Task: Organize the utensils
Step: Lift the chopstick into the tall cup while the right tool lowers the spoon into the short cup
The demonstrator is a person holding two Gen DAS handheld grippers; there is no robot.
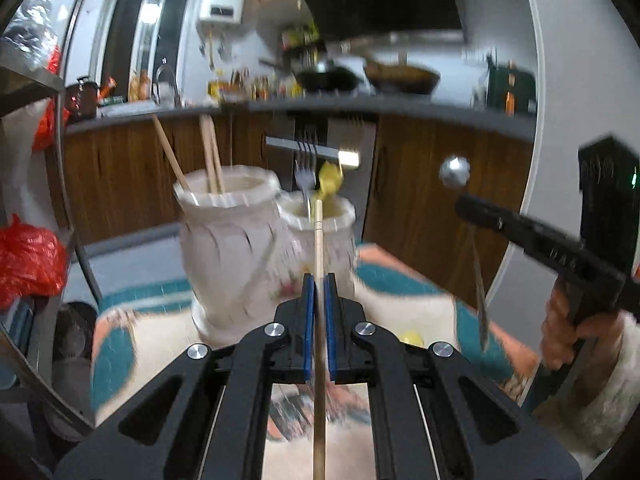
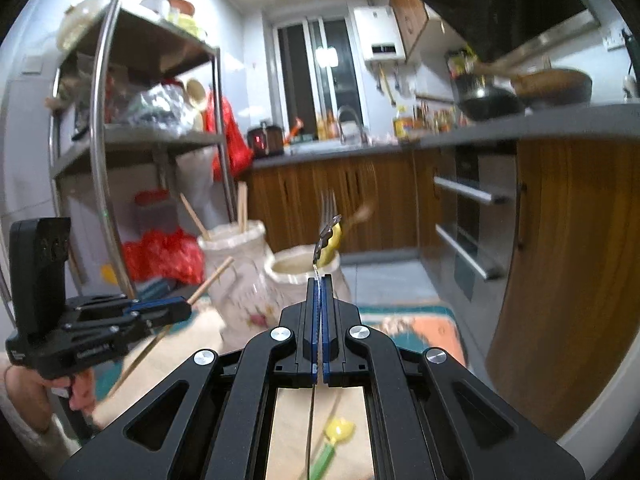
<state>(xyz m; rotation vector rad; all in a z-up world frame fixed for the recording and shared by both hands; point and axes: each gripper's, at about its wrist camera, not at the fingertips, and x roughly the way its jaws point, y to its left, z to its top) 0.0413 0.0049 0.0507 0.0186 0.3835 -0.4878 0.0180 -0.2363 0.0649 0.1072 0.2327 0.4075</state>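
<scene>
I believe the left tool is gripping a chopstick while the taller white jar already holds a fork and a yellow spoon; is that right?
Not quite. The left tool does grip a chopstick, but the fork and yellow spoon stand in the shorter jar. The taller jar holds chopsticks, as the left wrist view shows.

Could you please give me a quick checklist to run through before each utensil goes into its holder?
1. Left gripper shut on the chopstick: ok.
2. Right gripper shut on the metal spoon: ok.
3. Chopstick matched to the taller holder, which already has chopsticks: not ok, it points at the shorter holder.
4. Spoon matched to the shorter holder, which has a fork and a yellow spoon: ok, its bowl is just above that rim.
5. Room left in both holders: cannot tell, the pictures are blurred.
</scene>
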